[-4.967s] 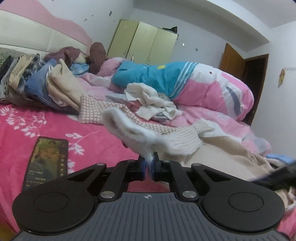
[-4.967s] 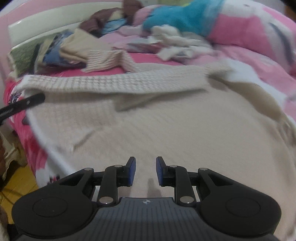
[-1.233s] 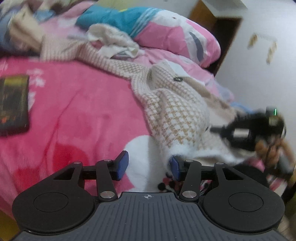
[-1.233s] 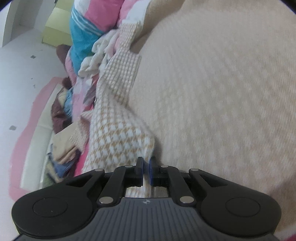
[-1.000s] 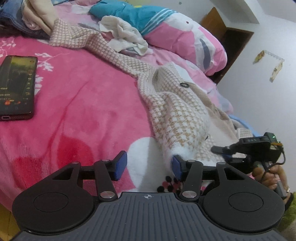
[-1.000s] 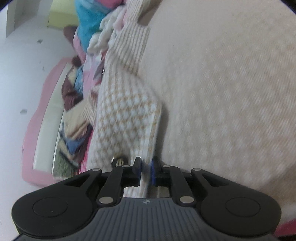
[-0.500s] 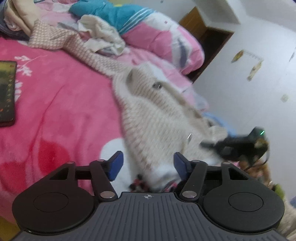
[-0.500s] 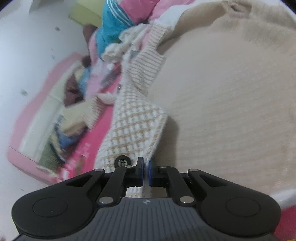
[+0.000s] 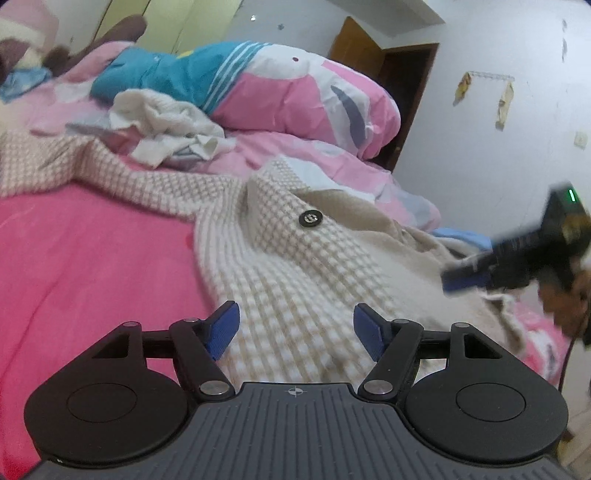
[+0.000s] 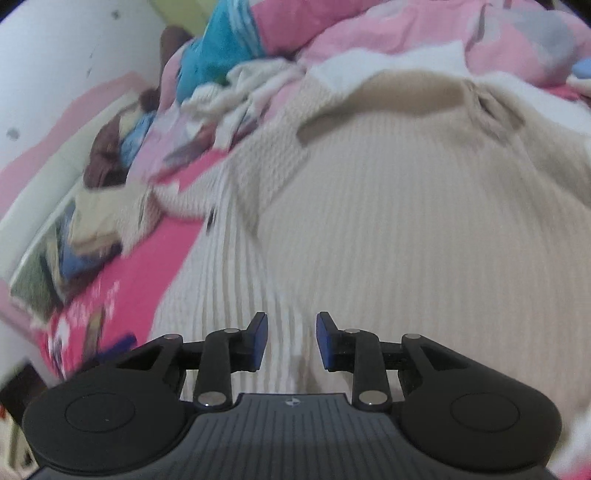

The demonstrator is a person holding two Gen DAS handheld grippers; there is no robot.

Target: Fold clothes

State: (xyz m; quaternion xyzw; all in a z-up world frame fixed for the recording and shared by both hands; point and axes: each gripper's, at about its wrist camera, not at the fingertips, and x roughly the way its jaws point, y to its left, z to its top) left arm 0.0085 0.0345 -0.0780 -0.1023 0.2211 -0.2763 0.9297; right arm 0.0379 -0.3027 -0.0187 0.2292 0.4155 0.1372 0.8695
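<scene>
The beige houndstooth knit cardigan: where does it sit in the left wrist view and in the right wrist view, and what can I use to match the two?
Left wrist view: the beige houndstooth knit cardigan fills the centre, black button up, running toward the lower right.
Right wrist view: it fills the centre and right, plain ribbed side facing the camera.
Shared landmark: the crumpled white cloth beside the blue-and-pink quilt.

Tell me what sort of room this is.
Most likely a home bedroom. A bed with a pink cover holds a rolled quilt, a cardigan and other loose clothes. A wardrobe stands against the far wall beside a wooden door.
</scene>
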